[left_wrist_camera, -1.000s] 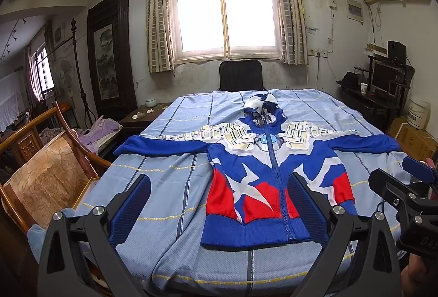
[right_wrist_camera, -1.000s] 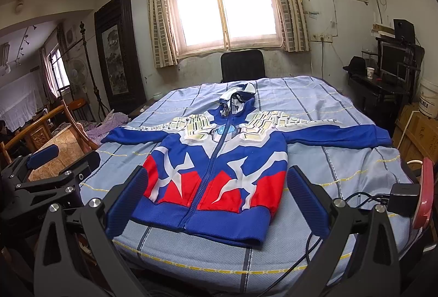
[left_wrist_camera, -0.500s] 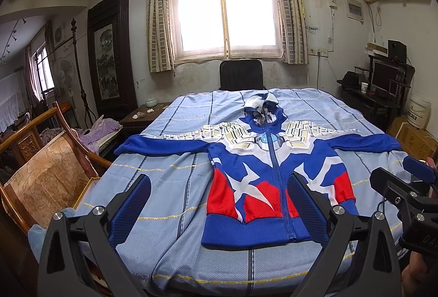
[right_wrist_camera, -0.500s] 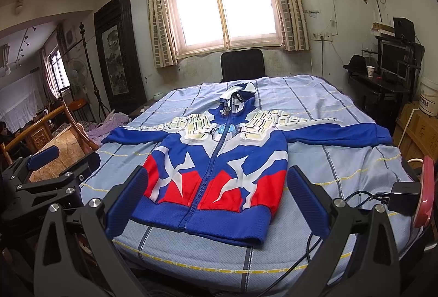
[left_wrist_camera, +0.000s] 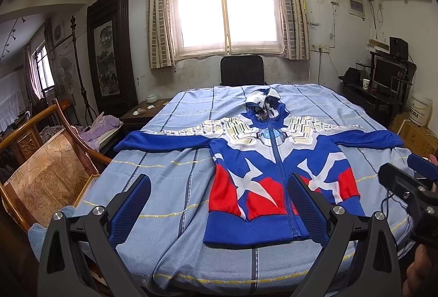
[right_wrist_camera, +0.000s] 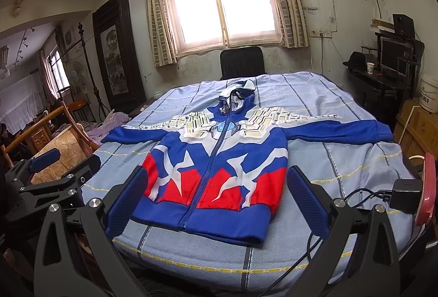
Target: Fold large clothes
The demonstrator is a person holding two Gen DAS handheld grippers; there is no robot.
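A blue, red and white zip hoodie (left_wrist_camera: 273, 157) (right_wrist_camera: 219, 160) lies flat and face up on the bed, sleeves spread to both sides, hood toward the window. My left gripper (left_wrist_camera: 219, 204) hovers open in front of the hem, just left of the jacket's middle, holding nothing. My right gripper (right_wrist_camera: 216, 195) is open too, above the near edge of the bed with the hem between its blue pads in view. Each gripper shows at the side of the other's view: the right gripper (left_wrist_camera: 410, 187), the left gripper (right_wrist_camera: 54, 179).
The bed (left_wrist_camera: 169, 182) wears a light blue striped sheet. A wooden armchair (left_wrist_camera: 46, 176) stands at its left. A black charger and cable (right_wrist_camera: 402, 191) lie on the right near corner. A black chair (left_wrist_camera: 242, 70) sits by the window; a desk (right_wrist_camera: 383, 78) is at right.
Both views have barely shifted; the jacket lies unchanged and both grippers stay open.
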